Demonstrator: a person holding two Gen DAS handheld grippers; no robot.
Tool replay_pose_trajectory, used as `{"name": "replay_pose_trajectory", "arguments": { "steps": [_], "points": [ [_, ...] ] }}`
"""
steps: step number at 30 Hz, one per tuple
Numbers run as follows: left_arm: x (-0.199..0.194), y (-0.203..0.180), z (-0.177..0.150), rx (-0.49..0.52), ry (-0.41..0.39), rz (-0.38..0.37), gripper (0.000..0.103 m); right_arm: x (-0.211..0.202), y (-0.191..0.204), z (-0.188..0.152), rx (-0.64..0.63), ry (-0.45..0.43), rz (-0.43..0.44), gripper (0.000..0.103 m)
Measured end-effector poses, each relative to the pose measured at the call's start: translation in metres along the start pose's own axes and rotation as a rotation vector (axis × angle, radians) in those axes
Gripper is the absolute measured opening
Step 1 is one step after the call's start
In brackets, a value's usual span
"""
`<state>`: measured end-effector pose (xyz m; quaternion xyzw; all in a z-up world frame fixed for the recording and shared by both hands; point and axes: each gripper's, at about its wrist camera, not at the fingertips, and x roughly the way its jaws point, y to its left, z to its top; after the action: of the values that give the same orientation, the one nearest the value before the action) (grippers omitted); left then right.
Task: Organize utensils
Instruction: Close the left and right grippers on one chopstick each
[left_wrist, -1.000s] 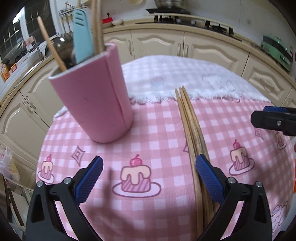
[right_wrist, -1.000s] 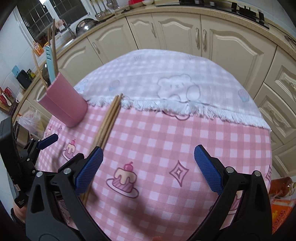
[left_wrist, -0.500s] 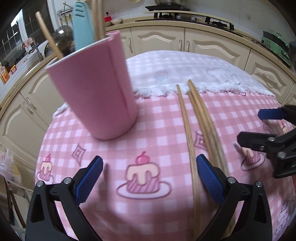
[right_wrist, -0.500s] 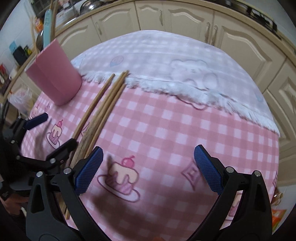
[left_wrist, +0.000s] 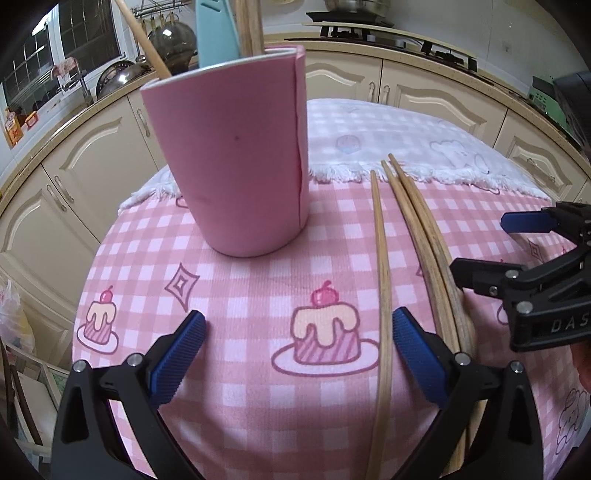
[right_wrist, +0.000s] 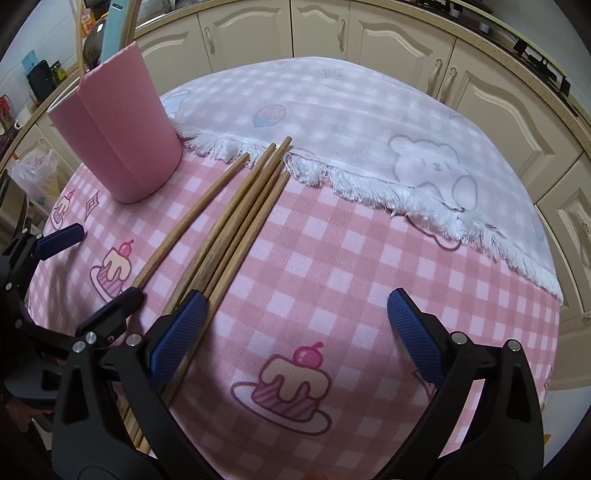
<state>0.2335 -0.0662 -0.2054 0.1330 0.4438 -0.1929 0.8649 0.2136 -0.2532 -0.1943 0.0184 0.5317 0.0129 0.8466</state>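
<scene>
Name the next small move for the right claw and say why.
Probably shift the open right claw leftward to straddle the bundled chopsticks: they lie loose on the tablecloth under its left finger, not between the fingers, and the pink holder awaits them.

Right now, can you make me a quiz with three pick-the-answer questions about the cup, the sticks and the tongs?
1. Where does the pink cup stand?
A. on the pink checked cloth
B. on the kitchen counter
C. on the floor

2. What colour are the pads on the tongs?
A. red
B. blue
C. yellow

3. What are the left tongs doing?
A. squeezing one stick
B. holding the cup
C. standing open, holding nothing

Answers:
1 A: the cup's base sits on the cloth, left of the loose chopsticks.
2 B: the ridged pads on both tongs are blue.
3 C: the left pads stand wide apart over the cake picture, with one stick lying between them; the right tongs are open too.
</scene>
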Motion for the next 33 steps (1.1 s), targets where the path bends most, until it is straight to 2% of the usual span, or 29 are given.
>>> {"name": "replay_pose_trajectory", "arguments": {
  "steps": [7,12,16,19,20,24,26,28,29,31,33],
  "points": [
    [0.004,-0.010,0.017,0.063,0.002,0.024,0.098,0.001,-0.002,0.004,-0.009,0.061,-0.010,0.096],
    [0.013,-0.022,0.028,0.128,0.035,0.031,0.098,0.004,0.000,0.008,-0.003,0.074,0.001,0.096],
    [0.016,-0.028,0.033,0.171,0.046,0.036,0.098,0.010,0.007,0.013,-0.024,0.068,-0.039,0.096],
    [0.017,-0.029,0.035,0.192,0.049,0.027,0.097,0.005,0.004,0.009,-0.045,0.066,-0.035,0.085],
    [0.018,-0.030,0.036,0.195,0.052,0.021,0.096,0.002,0.001,0.008,-0.048,0.069,-0.033,0.078],
    [0.022,-0.029,0.044,0.179,0.075,-0.031,0.080,-0.002,-0.009,0.010,-0.018,0.083,-0.030,0.060],
    [0.025,-0.031,0.048,0.174,0.087,-0.049,0.074,-0.001,-0.009,0.013,-0.011,0.087,-0.033,0.058],
    [0.029,-0.032,0.053,0.154,0.107,-0.078,0.066,0.002,-0.007,0.019,-0.017,0.088,-0.040,0.057],
    [0.030,-0.032,0.054,0.143,0.116,-0.096,0.059,0.003,-0.006,0.022,-0.021,0.087,-0.039,0.053],
    [0.031,-0.036,0.057,0.143,0.130,-0.117,0.044,0.004,-0.002,0.026,-0.038,0.083,-0.037,0.040],
    [0.030,-0.041,0.059,0.152,0.139,-0.131,0.007,0.004,0.003,0.027,-0.065,0.080,-0.029,0.017]
  ]
}}
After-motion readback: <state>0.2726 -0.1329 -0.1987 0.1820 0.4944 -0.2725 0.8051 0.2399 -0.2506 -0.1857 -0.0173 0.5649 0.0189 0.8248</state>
